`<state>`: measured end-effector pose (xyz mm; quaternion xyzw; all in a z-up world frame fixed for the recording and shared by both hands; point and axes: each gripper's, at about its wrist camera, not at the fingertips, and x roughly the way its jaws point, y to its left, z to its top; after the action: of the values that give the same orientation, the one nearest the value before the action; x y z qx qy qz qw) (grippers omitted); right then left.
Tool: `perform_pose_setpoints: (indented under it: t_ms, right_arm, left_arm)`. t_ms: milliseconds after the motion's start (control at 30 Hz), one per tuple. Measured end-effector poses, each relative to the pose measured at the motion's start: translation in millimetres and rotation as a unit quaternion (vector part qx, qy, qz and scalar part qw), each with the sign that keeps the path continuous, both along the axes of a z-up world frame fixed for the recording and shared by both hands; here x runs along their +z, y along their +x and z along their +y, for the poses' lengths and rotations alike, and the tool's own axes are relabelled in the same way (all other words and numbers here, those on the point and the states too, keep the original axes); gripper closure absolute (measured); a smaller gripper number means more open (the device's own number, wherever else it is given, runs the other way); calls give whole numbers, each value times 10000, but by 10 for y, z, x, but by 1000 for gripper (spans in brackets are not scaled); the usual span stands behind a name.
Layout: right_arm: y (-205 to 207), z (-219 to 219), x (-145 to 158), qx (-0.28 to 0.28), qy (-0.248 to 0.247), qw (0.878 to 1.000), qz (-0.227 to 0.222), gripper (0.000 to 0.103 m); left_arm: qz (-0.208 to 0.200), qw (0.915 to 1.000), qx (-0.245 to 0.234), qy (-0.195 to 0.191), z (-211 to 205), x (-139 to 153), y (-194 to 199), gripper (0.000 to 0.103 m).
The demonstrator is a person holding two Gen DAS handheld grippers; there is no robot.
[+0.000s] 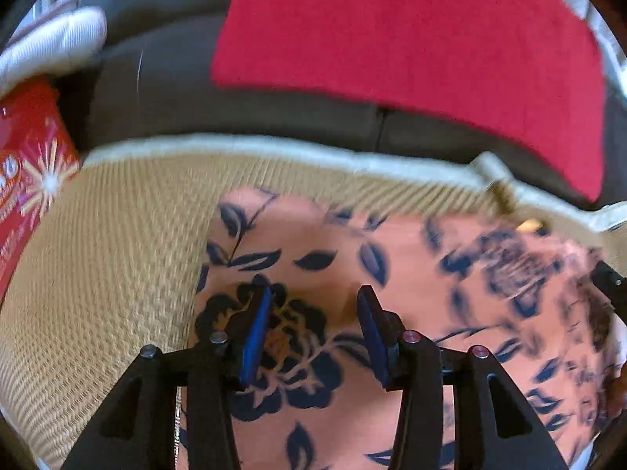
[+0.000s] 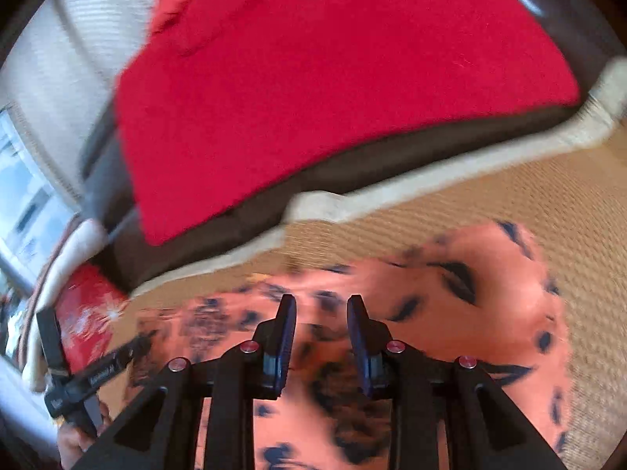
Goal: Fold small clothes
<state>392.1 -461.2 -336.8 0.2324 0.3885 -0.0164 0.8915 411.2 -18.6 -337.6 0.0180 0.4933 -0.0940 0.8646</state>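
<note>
Salmon-pink cloth (image 1: 392, 274) with dark flowers lies spread flat on a tan woven mat (image 1: 117, 254), ready for folding. Left gripper (image 1: 313, 305) and right gripper (image 2: 321, 309) hover above it, jaws parted, empty. Red towel (image 1: 411, 39) at twelve o'clock.

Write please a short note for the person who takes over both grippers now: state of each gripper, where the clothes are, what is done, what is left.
Left gripper: fingers apart, nothing between them, above the salmon-pink cloth with dark blue flower print.
Right gripper: fingers apart with a narrower gap, also empty, above the same cloth.
The cloth lies on the tan woven mat, near its pale border. A red fabric piece rests on the dark cushion behind.
Done: cannot tell how many folds; the picture is blurred.
Left: grip the cloth edge and fold.
</note>
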Motion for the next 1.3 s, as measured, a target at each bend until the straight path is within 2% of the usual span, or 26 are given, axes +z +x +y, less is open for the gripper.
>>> perform_pose_setpoints:
  t_ms: [67,133,200,267,367,433,533,600,667,733,833,1100,1200,1300]
  right_arm:
    - [14,-183,-191,-291,6,9986,452,74]
    - [-20,-233,-206,-291,139,9987,392,74]
    - [-99,-178,-81,-231,72,9994,241,72]
    - [-223,-66,56,10,115,9999,5,72]
    - [-351,167,133,404,221,9989,-16,72]
    - [-414,406,146,769,198,9968,48,72]
    - [-490,729,114,1119,85,9935,172,72]
    - [-571,912,58,1196,-2,9923,320,72]
    - [-624,1024,-57,1173,-88,9910,633,72]
    - [-659,1068,-164,1105,-280,9898,854,71]
    - [-660,1036,-123,1132,-215,9903,773,72]
    - [-562,1023,134,1055,-134,9941,226,71]
    - [-443,1082,96,1048,-199,9938,324,71]
    - [-286,1130,-98,1020,-324,9912,783,71]
  left_arm:
    - [-34,10000,-33,15,5,22,-3,57]
    - [-134,9999,-19,-104,85,125,-86,57]
    - [-224,9994,4,-251,155,260,-196,57]
    - [-291,9991,5,-316,199,336,-309,56]
    - [-264,9992,-74,-306,230,366,-551,54]
    - [-186,9992,-142,-322,217,352,-705,50]
    - [-207,9996,-191,-71,137,307,-915,35]
    - [-303,9990,-229,230,66,270,-1006,26]
    - [-350,9973,-216,607,19,187,-1077,23]
    - [-268,9961,-265,798,-55,67,-1042,23]
    - [-367,9929,-387,1064,-149,-23,-1012,23]
    - [-652,9913,-555,995,-174,28,-923,23]
    - [-836,9900,-610,954,-226,95,-921,23]
    - [-959,9894,-612,901,-231,169,-935,23]
